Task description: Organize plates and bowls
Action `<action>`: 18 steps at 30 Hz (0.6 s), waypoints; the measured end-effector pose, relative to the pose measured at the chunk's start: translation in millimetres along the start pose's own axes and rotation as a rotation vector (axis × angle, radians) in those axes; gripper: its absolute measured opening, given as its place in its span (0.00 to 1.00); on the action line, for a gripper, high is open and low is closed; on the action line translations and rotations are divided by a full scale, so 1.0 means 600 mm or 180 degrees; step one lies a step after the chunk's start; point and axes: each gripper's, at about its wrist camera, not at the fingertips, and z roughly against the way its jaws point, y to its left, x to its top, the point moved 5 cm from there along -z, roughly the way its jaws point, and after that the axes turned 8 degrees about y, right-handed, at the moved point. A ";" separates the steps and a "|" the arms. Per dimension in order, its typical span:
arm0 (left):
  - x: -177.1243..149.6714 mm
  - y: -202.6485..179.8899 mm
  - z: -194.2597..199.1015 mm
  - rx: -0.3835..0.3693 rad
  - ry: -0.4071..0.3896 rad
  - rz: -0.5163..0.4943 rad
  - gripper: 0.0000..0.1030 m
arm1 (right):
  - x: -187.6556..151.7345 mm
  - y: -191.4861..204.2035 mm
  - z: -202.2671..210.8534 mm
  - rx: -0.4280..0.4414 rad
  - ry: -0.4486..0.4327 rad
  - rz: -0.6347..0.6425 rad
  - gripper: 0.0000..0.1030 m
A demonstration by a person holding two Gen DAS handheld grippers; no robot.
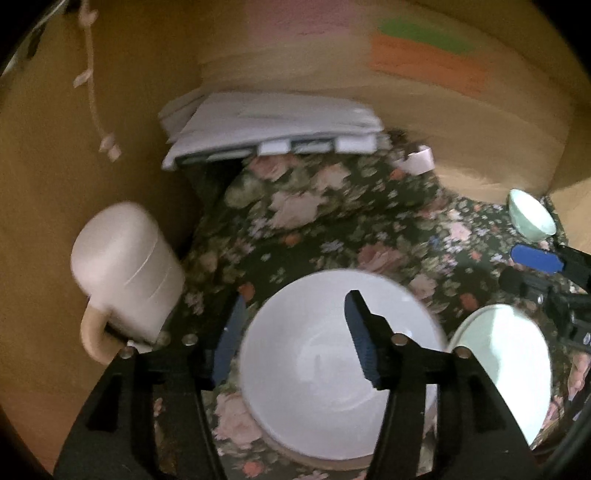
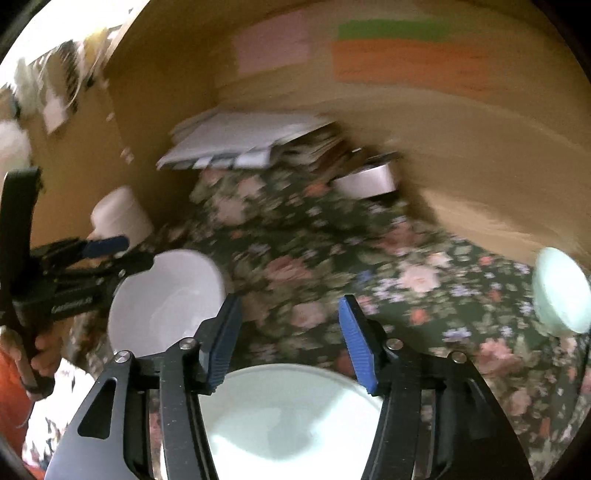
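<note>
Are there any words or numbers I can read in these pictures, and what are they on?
None can be read for sure.
Left tool: pale lettering on its black body, too blurred to read.
Pink sticky note, green sticky note and orange sticky note on the wall: any writing is too blurred to tell.
White bowl, pale green bowl, mug: no markings visible.

White bowl (image 1: 332,369): one. Pale green bowl (image 2: 291,417): one large, plus one small pale green bowl (image 1: 532,216); bowls total three. Upside-down cream mug (image 1: 125,273): one. Stack of folded white cloths (image 1: 273,125): one. Small white container (image 2: 367,181): one. Grippers: two.
</note>
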 end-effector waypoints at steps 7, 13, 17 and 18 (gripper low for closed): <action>0.051 -0.092 0.005 -0.0290 -0.0098 -0.0244 0.57 | 0.004 -0.094 0.050 -0.0298 -0.0183 -0.0304 0.49; 0.086 -0.176 0.000 -0.0458 -0.0172 -0.0478 0.63 | -0.006 -0.186 0.083 -0.0618 -0.0277 -0.0598 0.54; 0.112 -0.228 -0.008 -0.0566 -0.0197 -0.0603 0.65 | -0.021 -0.247 0.093 -0.0797 -0.0262 -0.0841 0.54; 0.117 -0.236 -0.011 -0.0583 -0.0192 -0.0621 0.66 | -0.025 -0.261 0.096 -0.0838 -0.0252 -0.0900 0.54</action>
